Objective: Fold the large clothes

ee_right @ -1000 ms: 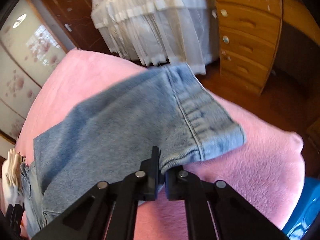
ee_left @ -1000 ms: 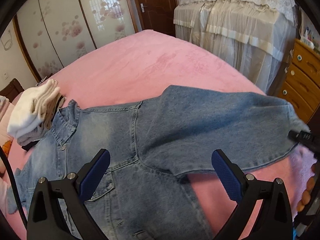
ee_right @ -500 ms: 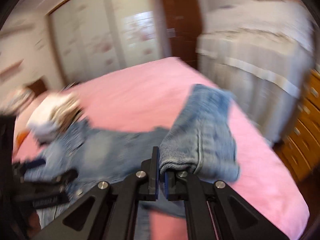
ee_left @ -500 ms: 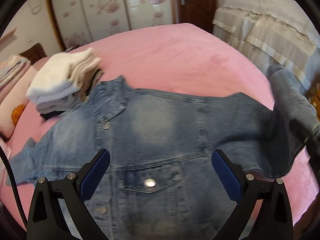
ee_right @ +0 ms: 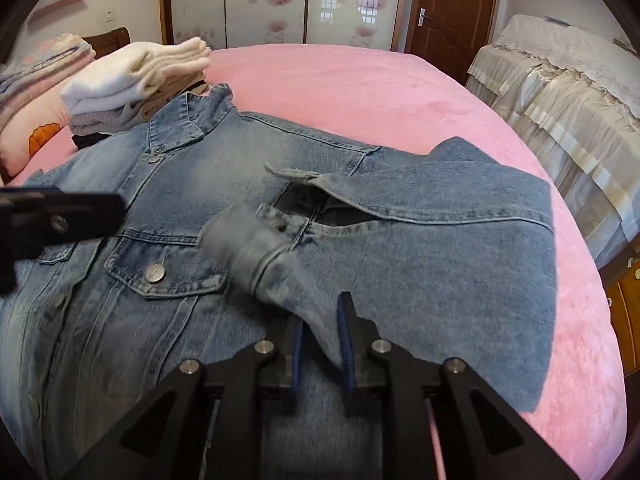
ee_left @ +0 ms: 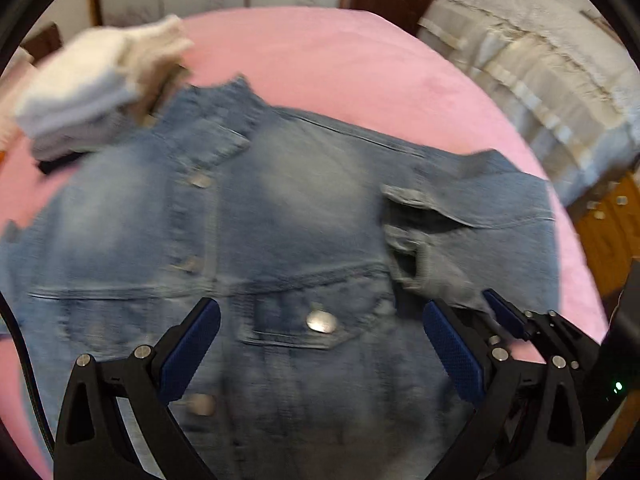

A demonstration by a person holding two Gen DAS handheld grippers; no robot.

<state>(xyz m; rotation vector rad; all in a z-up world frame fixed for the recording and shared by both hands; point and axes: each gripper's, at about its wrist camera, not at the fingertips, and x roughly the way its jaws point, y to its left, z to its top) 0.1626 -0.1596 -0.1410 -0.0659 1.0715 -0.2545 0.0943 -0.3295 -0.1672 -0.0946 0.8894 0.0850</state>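
A blue denim jacket (ee_left: 288, 216) lies front up on the pink bed (ee_left: 360, 64), collar toward the far left. Its right sleeve (ee_right: 460, 248) is folded in across the chest, the cuff (ee_right: 248, 248) lying near the chest pocket. My right gripper (ee_right: 320, 328) has its jaws slightly apart with the sleeve cloth between them; it also shows in the left wrist view (ee_left: 500, 312). My left gripper (ee_left: 320, 344) is wide open and empty above the chest pocket (ee_left: 304, 324); it shows at the left edge of the right wrist view (ee_right: 60, 216).
A stack of folded white and grey clothes (ee_right: 136, 80) sits by the collar. A pillow (ee_right: 36, 128) lies at far left. A lace-covered piece of furniture (ee_right: 560, 92) and a wooden dresser (ee_left: 608, 224) stand right of the bed.
My right gripper has swung the sleeve over from the bed's right side onto the jacket front and its jaws have parted slightly. My left gripper has moved over the chest, still open.
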